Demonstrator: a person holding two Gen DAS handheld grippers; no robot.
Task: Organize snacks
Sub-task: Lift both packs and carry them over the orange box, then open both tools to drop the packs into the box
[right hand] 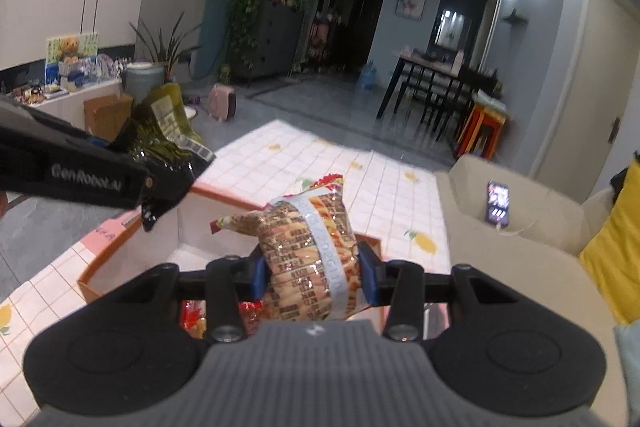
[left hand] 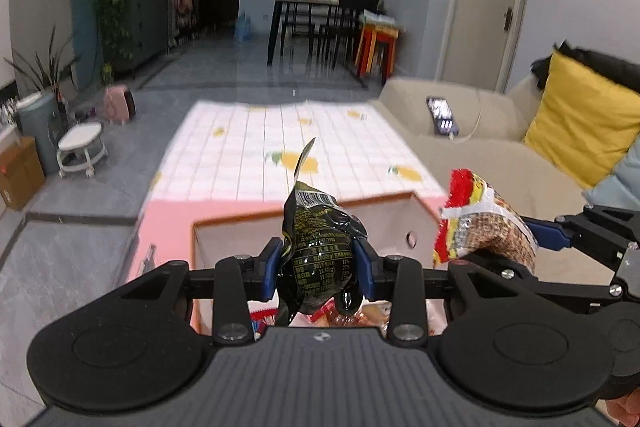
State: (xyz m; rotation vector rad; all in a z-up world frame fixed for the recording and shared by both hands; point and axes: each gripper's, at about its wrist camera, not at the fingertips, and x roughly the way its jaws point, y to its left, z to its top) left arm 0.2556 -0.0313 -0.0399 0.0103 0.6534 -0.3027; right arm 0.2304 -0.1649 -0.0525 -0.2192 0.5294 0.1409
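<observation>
On my left wrist view, my left gripper (left hand: 320, 267) pinches a black snack packet (left hand: 320, 251) above the open cardboard box (left hand: 420, 211) near the counter (left hand: 260, 147) edge closest to me; the right gripper holds its packet alongside.

On my right wrist view, my right gripper (right hand: 316, 277) pinches a red-and-brown noodle snack packet (right hand: 312, 251) over the same box, which has more snacks (right hand: 192, 319) inside.

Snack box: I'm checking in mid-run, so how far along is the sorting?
Done: some packets already lie in the box. In hand: left gripper clamps a dark packet, right gripper a red-and-brown packet, both above the box. Left: release both inside.
</observation>
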